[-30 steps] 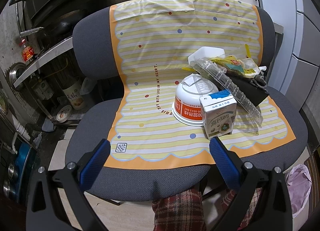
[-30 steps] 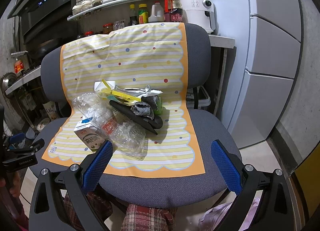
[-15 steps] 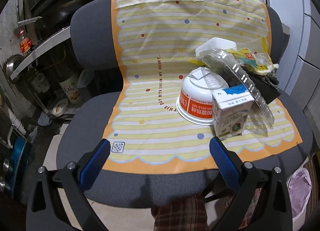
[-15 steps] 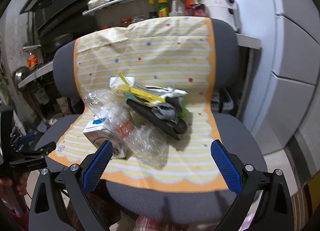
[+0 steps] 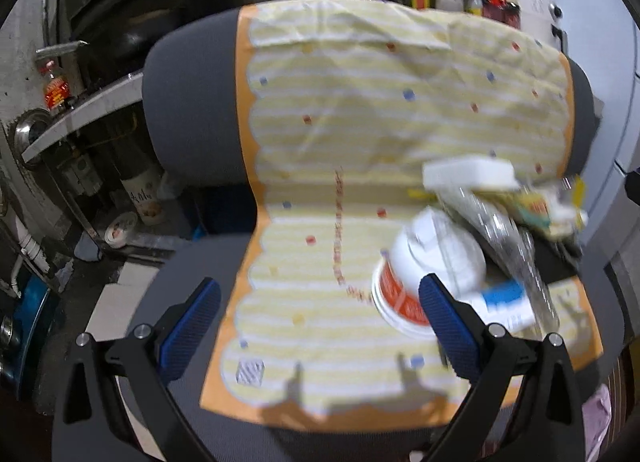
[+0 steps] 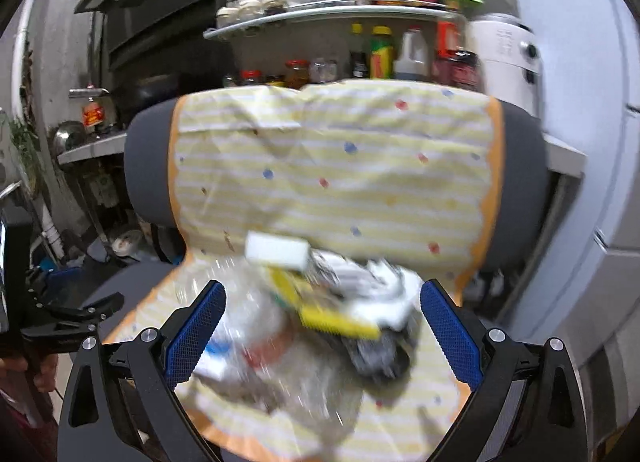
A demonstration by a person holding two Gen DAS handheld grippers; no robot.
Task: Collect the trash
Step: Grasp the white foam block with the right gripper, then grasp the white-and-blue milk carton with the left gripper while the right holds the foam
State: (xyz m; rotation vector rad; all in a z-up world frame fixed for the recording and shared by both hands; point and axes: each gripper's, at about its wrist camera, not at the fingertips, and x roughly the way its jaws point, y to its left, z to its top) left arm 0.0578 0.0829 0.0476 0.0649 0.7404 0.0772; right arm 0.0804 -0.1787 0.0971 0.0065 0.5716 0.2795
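Note:
A pile of trash lies on a yellow striped sheet (image 5: 360, 133) over a grey office chair (image 5: 188, 101). In the left wrist view I see an upturned white and red bowl (image 5: 416, 274), a blue and white milk carton (image 5: 506, 304), a clear plastic container (image 5: 516, 246) and a white box (image 5: 468, 175). My left gripper (image 5: 320, 322) is open and empty above the seat's left part. In the right wrist view the pile is blurred: the white box (image 6: 278, 250), a yellow wrapper (image 6: 332, 314), clear plastic (image 6: 296, 378). My right gripper (image 6: 322, 334) is open, just above the pile.
Shelves with bottles and jars (image 6: 380, 53) stand behind the chair. A white appliance (image 6: 508, 57) and a fridge (image 6: 600, 141) are to the right. Kitchen clutter and pipes (image 5: 60, 189) fill the left. A pink bag (image 5: 596, 414) hangs at the lower right.
Both grippers have moved forward, closer to the chair seat. The right one now hovers over the trash pile. Both stay open and empty.

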